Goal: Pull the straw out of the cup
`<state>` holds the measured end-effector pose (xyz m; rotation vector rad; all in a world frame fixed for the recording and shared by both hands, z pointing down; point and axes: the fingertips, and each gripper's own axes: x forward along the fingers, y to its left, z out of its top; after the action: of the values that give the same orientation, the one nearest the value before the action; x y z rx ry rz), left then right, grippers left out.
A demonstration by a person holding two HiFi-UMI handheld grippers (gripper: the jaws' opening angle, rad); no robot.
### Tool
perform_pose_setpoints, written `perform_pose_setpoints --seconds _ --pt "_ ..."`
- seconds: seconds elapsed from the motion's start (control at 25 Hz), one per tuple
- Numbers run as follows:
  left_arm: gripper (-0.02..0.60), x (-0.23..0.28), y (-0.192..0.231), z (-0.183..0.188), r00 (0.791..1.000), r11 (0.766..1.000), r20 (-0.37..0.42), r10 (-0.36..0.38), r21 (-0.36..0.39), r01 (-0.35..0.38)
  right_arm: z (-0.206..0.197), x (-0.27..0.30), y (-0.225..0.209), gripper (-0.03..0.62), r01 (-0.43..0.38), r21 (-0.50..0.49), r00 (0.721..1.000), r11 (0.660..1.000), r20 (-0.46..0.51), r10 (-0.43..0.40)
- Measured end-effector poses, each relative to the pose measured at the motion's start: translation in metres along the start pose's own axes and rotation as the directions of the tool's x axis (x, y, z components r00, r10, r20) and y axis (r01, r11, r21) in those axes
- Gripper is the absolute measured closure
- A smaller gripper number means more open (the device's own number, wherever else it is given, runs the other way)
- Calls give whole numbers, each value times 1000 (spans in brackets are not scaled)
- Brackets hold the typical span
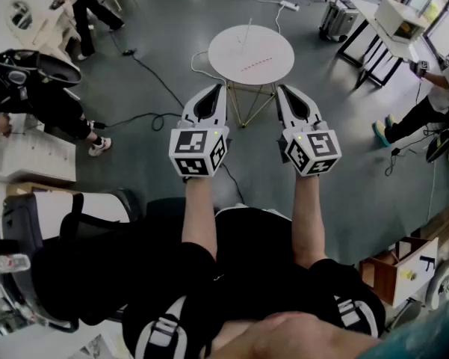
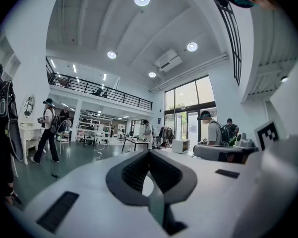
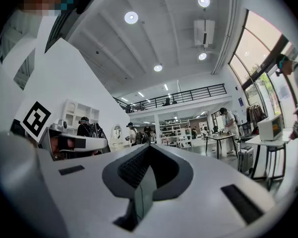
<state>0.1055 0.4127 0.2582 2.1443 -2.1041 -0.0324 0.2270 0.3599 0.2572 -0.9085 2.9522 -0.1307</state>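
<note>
A round white table [image 1: 273, 51] stands on thin gold legs ahead of me in the head view. A thin pale straw [image 1: 246, 33] rises near its far middle; the cup around it is too small and clear to make out. A short red dotted line [image 1: 257, 66] lies on the tabletop. My left gripper [image 1: 219, 88] and right gripper [image 1: 281, 88] are held level side by side, short of the table's near edge. Both are shut with nothing between the jaws. The left gripper [image 2: 149, 152] and right gripper [image 3: 149, 146] views look across the hall, with no table or straw in sight.
A black cable [image 1: 153, 77] runs over the grey floor left of the table. People stand at the far left [image 1: 86, 6] and at the right edge [image 1: 433, 103]. Desks [image 1: 373, 28] fill the back right. A cardboard box [image 1: 400, 268] sits at the lower right, a black chair [image 1: 67, 223] at the lower left.
</note>
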Motion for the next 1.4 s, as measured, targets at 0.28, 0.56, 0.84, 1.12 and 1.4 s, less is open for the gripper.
perform_pose_setpoints --seconds 0.28,0.56,0.84,1.12,1.4 --pt "574 24 -48 5 999 999 5 -50 -20 50 13 -19 -36 577 45 -54 999 998 12 -44" --pt "574 30 -82 8 1000 999 17 -21 49 20 7 -51 -64 578 27 -48 1000 998 -14 -28" --pt "574 22 -87 9 1000 999 23 -2 -37 3 11 -63 -85 578 9 2 1000 1000 -2 -9" --pt "574 21 -69 16 997 997 42 65 -33 -63 12 -50 -76 577 -61 -14 998 998 0 61" --pt "574 59 -55 16 995 998 76 57 -29 -55 14 -25 -115 577 -32 -36 999 999 19 32"
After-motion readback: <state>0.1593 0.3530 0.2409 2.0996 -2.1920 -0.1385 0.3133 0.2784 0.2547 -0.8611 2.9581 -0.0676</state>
